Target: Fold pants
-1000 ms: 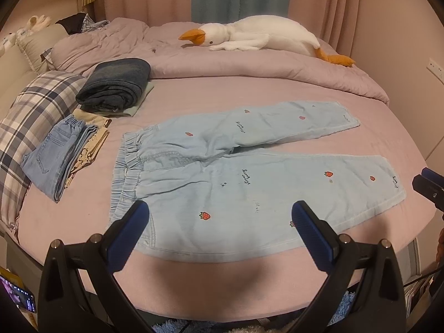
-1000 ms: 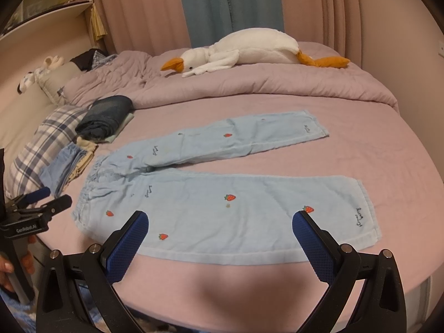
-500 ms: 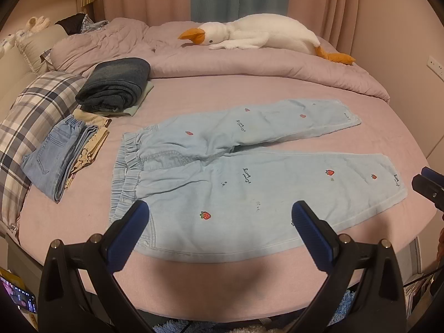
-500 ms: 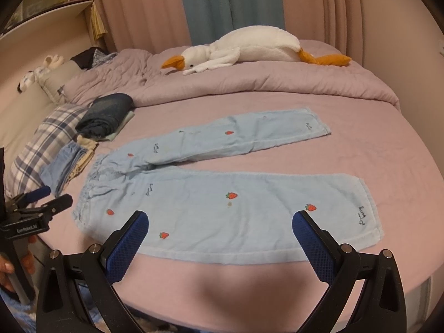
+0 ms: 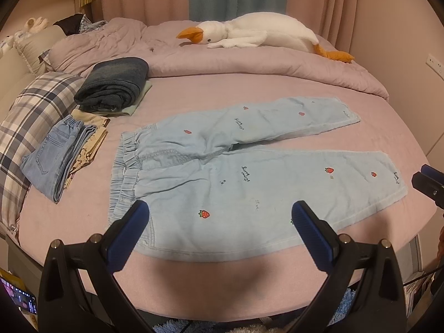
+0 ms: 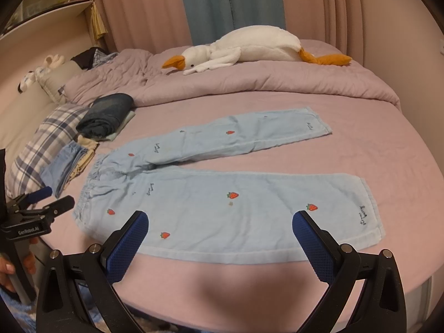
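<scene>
Light-blue pants (image 5: 249,163) (image 6: 222,191) with strawberry prints lie flat on the pink bed, waistband to the left, both legs spread apart toward the right. My left gripper (image 5: 219,216) hovers open over the near leg, close to the waistband end, nothing between its blue pads. My right gripper (image 6: 220,227) is open too, above the near leg's lower edge. In the right wrist view the left gripper (image 6: 44,202) shows at the far left, held by a hand (image 6: 8,269). The right gripper's tip (image 5: 428,183) shows at the right edge of the left wrist view.
Folded clothes sit left of the pants: a dark denim roll (image 5: 113,86) and a stack of jeans (image 5: 55,155) beside a plaid pillow (image 5: 30,116). A plush goose (image 5: 258,33) lies on the bunched quilt (image 5: 249,63) at the back. The bed's front edge (image 5: 222,299) is just below the grippers.
Both views have shifted very slightly; the pants sit a touch higher and further right in the right wrist view. Both grippers stay open and the pants have not moved.
</scene>
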`<state>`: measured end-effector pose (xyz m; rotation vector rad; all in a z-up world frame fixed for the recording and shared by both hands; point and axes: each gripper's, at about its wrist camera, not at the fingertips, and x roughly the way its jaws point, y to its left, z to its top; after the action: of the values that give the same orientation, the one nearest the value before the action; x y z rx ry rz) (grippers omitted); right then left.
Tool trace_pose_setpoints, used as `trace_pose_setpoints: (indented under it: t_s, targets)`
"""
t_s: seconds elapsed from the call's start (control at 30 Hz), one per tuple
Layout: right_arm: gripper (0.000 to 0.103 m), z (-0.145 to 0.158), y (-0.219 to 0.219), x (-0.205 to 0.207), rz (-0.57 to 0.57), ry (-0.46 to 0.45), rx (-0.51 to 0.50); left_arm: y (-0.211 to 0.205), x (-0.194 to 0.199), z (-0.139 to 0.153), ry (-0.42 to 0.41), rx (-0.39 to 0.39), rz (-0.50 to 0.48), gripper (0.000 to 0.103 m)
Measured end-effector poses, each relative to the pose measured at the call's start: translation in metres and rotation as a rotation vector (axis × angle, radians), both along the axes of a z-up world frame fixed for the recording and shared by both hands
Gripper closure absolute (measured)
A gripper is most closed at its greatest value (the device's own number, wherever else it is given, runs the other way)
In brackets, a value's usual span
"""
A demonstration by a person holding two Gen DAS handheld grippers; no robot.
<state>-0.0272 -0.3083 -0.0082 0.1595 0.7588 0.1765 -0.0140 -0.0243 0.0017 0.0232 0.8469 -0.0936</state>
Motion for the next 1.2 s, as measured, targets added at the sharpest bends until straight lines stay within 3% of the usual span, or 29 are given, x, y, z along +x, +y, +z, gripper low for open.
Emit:
trace_pose_setpoints:
  t_s: [1.2]
  targets:
    - [0.0,-0.0048,0.0053,-0.0012,0.0,0.004,0.004,-0.0053,-0.0002,-0.0006,0.002,0.01,-0.011,0.0]
